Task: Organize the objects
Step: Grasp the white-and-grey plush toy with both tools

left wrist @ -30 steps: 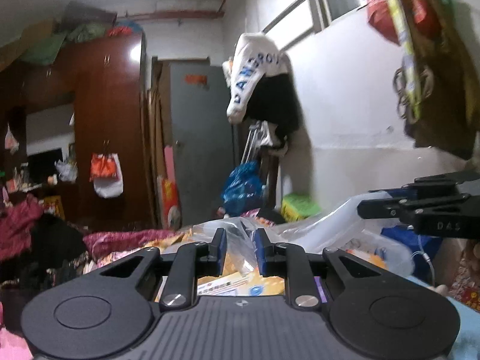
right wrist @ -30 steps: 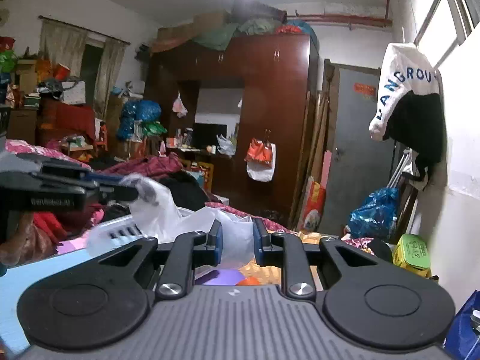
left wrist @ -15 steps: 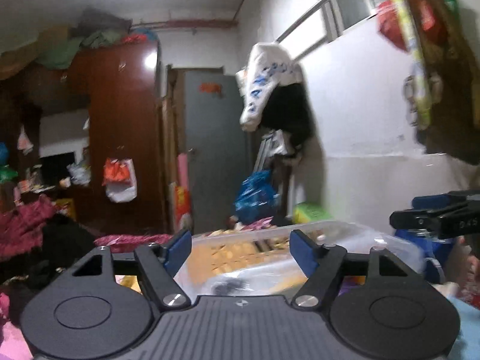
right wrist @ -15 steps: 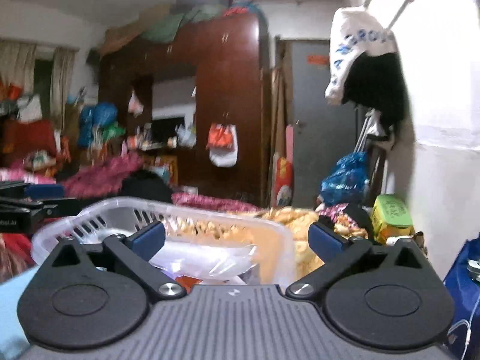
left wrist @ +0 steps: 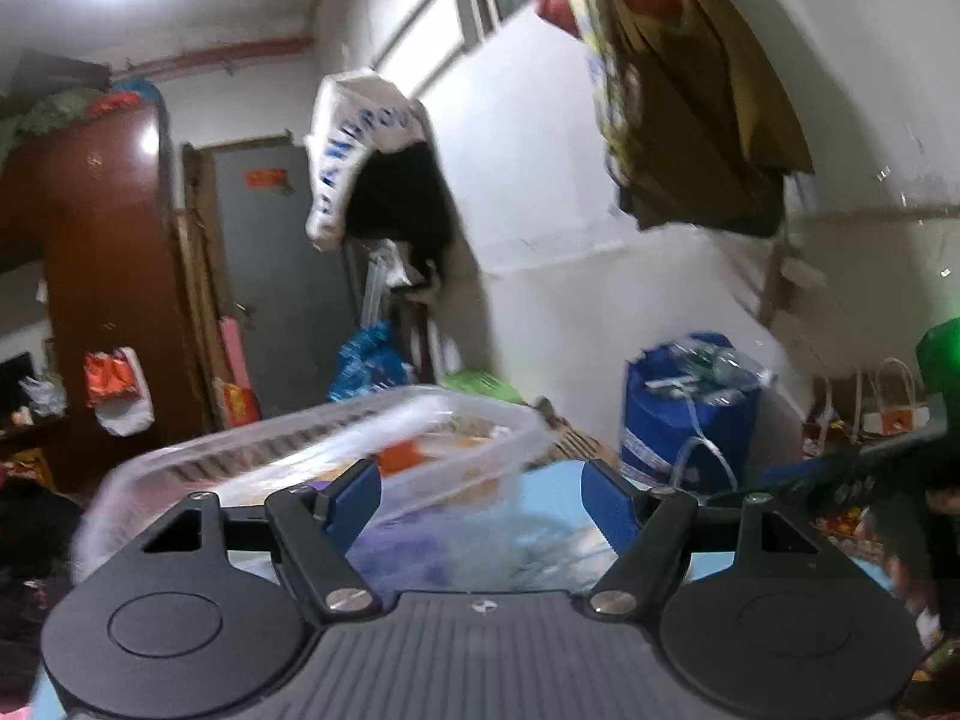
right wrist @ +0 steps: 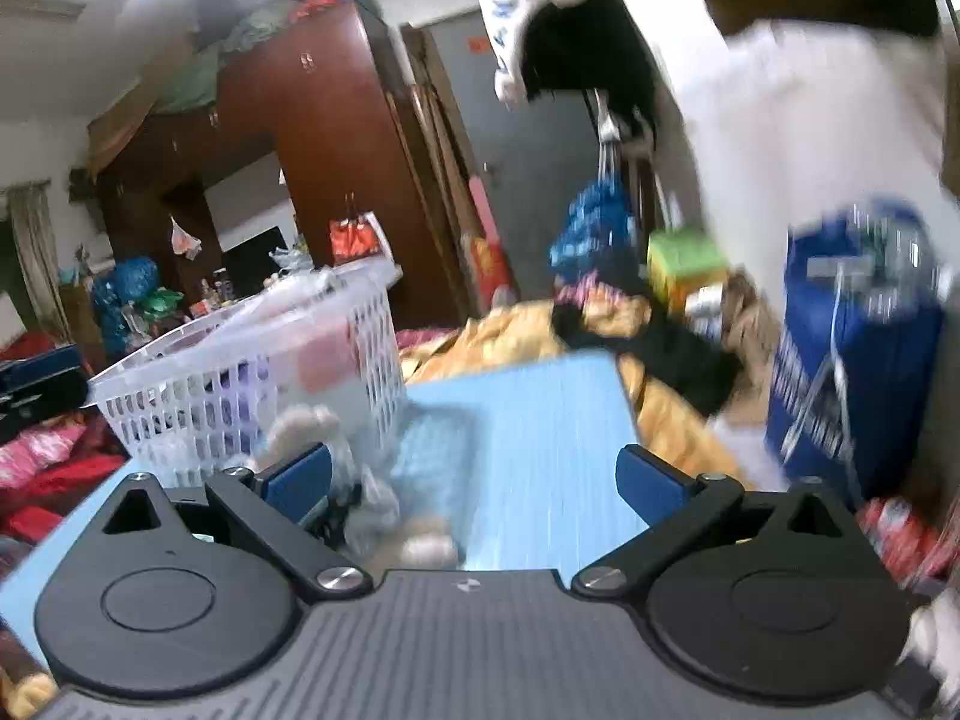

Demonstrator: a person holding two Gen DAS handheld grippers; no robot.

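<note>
A white perforated plastic basket [right wrist: 252,372] stands on the light blue table [right wrist: 540,420], holding plastic-wrapped items. It also shows in the left wrist view [left wrist: 312,450], blurred, just ahead of my left gripper [left wrist: 480,495], which is open and empty. My right gripper [right wrist: 474,474] is open and empty, to the right of the basket. Small blurred items, one of them a plush-like thing [right wrist: 300,426], lie on the table between the right fingers and the basket. The other gripper's black body [left wrist: 870,474] shows at the right edge of the left view.
A blue bag with bottles [right wrist: 852,348] stands by the white wall at the right. Yellow and black cloth [right wrist: 648,348] lies beyond the table's far edge. A brown wardrobe [right wrist: 336,168] and a grey door [left wrist: 276,276] stand behind. Clothes hang on the wall [left wrist: 372,156].
Both grippers opened from shut on clear plastic and pulled back and turned. The basket now sits on the blue table, left of the right gripper.
</note>
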